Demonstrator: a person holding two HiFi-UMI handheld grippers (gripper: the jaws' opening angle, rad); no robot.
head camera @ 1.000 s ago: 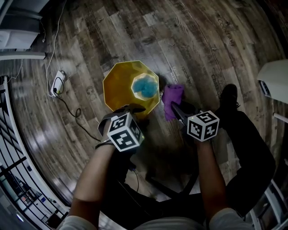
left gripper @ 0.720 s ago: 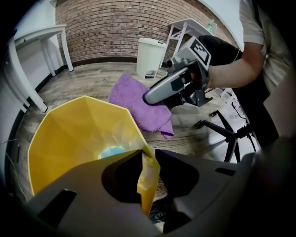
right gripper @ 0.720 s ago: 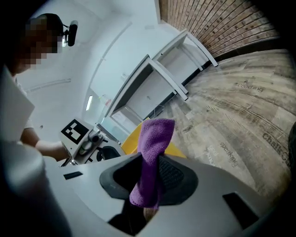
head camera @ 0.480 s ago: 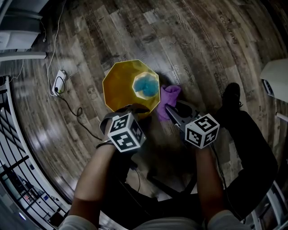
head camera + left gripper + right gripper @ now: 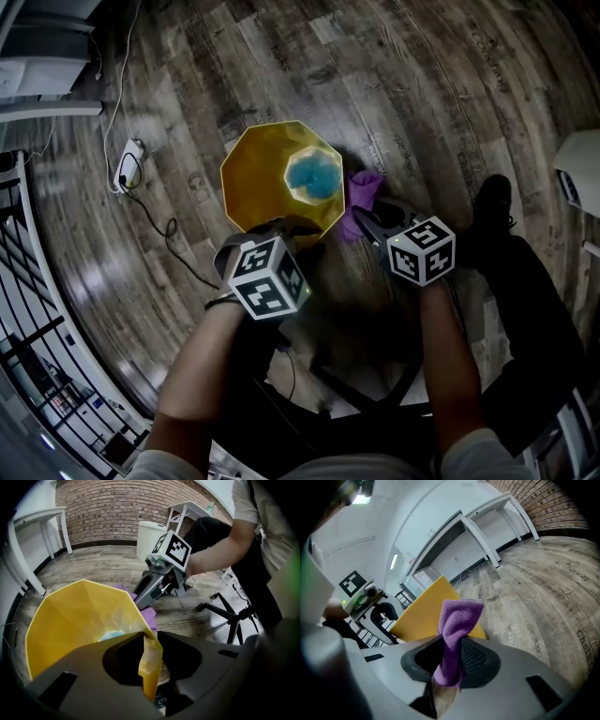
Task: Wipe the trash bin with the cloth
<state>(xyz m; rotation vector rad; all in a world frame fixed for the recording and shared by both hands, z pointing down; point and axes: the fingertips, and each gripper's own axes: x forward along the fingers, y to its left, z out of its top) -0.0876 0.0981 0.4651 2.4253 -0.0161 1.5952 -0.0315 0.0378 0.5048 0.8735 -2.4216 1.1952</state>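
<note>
A yellow faceted trash bin [image 5: 267, 173] stands on the wood floor with something blue [image 5: 314, 178] at its bottom. My left gripper [image 5: 286, 228] sits on the bin's near rim; in the left gripper view the thin yellow rim [image 5: 151, 665] is pinched between its jaws, which have just been closing on it. My right gripper [image 5: 361, 217] is shut on a purple cloth [image 5: 361, 199], which bunches up from between its jaws [image 5: 457, 620]. The cloth lies against the bin's right outer wall [image 5: 426, 613]. The left gripper view also shows the right gripper [image 5: 140, 595] and cloth [image 5: 149, 613] behind the bin.
A power strip with its cable [image 5: 125, 164] lies on the floor left of the bin. A chair base [image 5: 229, 613] and the person's shoe [image 5: 492, 202] are at the right. A white bin [image 5: 151, 535] and white table legs [image 5: 487, 538] stand farther off.
The right gripper has brought the purple cloth in closer against the bin's right side. The left gripper has stayed at the bin's near rim.
</note>
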